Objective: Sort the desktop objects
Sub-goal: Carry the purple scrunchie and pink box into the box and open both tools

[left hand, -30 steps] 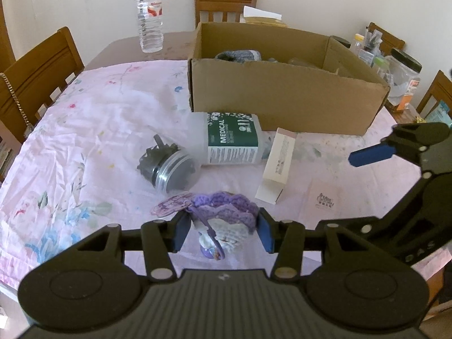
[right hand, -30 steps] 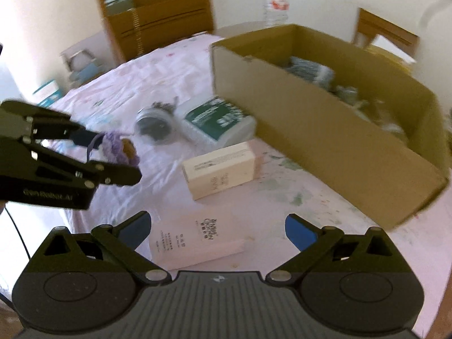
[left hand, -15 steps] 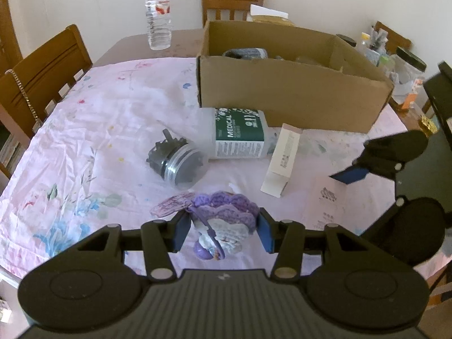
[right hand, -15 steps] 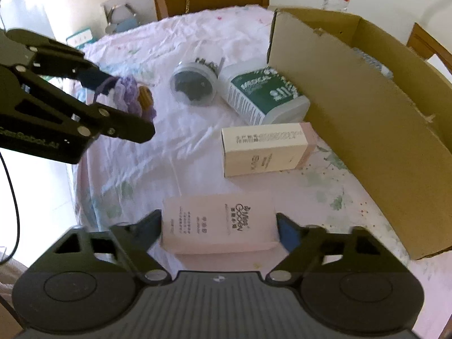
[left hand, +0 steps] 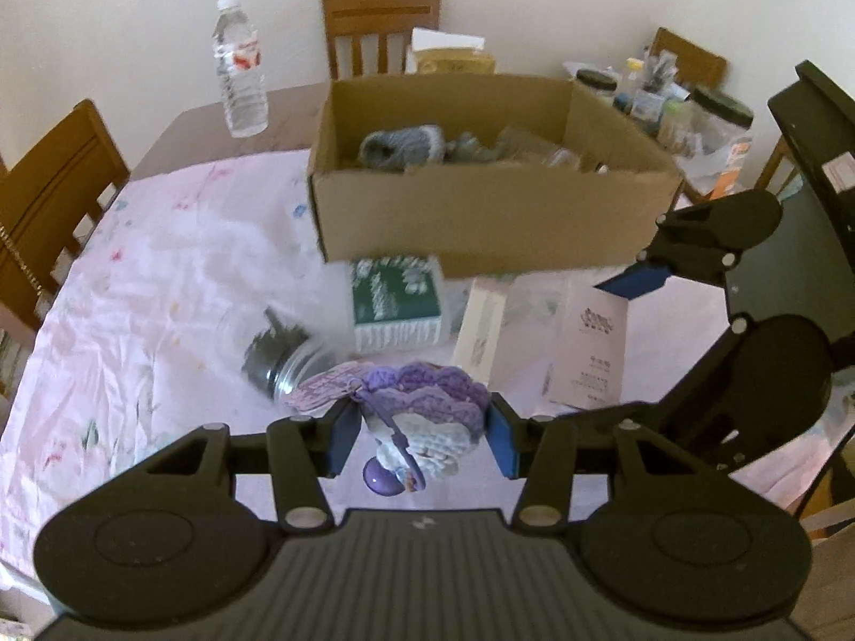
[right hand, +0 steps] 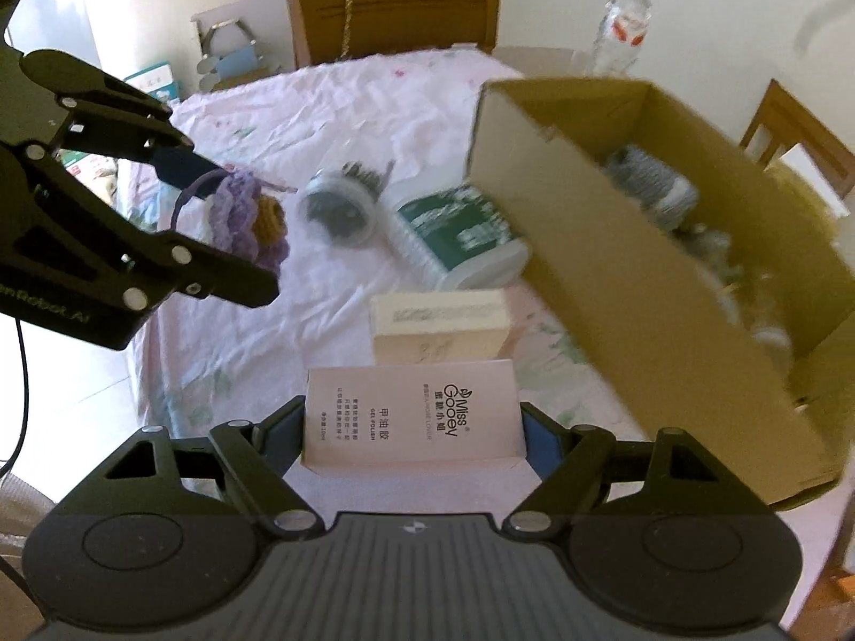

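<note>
My left gripper [left hand: 422,438] is shut on a purple crocheted pouch [left hand: 427,406] and holds it above the pink flowered tablecloth [left hand: 160,294]. The right wrist view shows the same pouch [right hand: 251,213] hanging at the left. My right gripper [right hand: 414,432] is shut on a flat pink "Miss Gooey" carton [right hand: 411,406], its pads pressed on both short sides, tilted up off the cloth. An open cardboard box [left hand: 481,224] with several things inside stands behind.
On the cloth lie a green-labelled tub [left hand: 398,302] on its side, a clear jar of dark bits [left hand: 283,363] and a cream carton [left hand: 481,326]. A water bottle [left hand: 240,69] stands at the far left; jars crowd the back right [left hand: 694,107]. Wooden chairs surround the table.
My right gripper went from wide open over the pink carton to shut on it and lifted it off the cloth. My left gripper rose with the pouch still held.
</note>
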`<state>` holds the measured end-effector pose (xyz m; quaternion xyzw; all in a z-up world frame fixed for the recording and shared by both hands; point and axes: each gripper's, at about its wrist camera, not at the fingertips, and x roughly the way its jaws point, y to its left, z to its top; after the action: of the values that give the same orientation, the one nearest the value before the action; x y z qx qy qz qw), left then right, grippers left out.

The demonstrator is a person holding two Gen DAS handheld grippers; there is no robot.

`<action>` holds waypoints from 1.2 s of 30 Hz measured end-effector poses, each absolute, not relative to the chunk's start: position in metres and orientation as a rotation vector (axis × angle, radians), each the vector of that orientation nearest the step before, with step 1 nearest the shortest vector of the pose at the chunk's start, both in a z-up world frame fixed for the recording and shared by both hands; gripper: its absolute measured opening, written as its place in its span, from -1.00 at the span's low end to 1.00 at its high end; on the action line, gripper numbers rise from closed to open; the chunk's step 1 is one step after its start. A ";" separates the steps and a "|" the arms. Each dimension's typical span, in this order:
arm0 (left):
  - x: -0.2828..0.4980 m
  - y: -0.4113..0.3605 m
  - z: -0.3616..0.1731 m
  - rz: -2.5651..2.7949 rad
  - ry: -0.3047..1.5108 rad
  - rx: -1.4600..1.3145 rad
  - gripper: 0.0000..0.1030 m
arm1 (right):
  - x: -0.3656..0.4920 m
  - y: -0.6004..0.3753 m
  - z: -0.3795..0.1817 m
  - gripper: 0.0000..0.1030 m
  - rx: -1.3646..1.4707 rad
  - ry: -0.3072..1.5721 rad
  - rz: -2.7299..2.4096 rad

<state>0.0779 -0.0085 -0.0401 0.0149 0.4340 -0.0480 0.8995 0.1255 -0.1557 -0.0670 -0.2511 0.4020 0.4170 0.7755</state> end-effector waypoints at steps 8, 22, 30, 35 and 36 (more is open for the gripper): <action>0.102 -0.015 -0.012 -0.139 0.848 0.042 -0.04 | 0.143 -0.177 -0.027 0.64 -0.532 0.790 0.836; 0.172 -0.021 0.026 -0.186 0.765 0.094 -0.04 | 0.193 -0.201 0.021 0.64 -0.503 0.695 0.752; 0.214 -0.019 0.026 -0.180 0.764 0.101 -0.04 | 0.220 -0.203 0.028 0.64 -0.500 0.678 0.718; 0.233 -0.022 0.023 -0.174 0.764 0.126 -0.03 | 0.232 -0.204 0.026 0.64 -0.505 0.677 0.704; 0.236 -0.021 0.021 -0.170 0.765 0.128 -0.02 | 0.235 -0.204 0.026 0.64 -0.504 0.679 0.702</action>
<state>0.2364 -0.0211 0.0214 0.0622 0.3727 -0.0829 0.9222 0.2345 -0.2038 0.0258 -0.2397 0.3227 0.3334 0.8528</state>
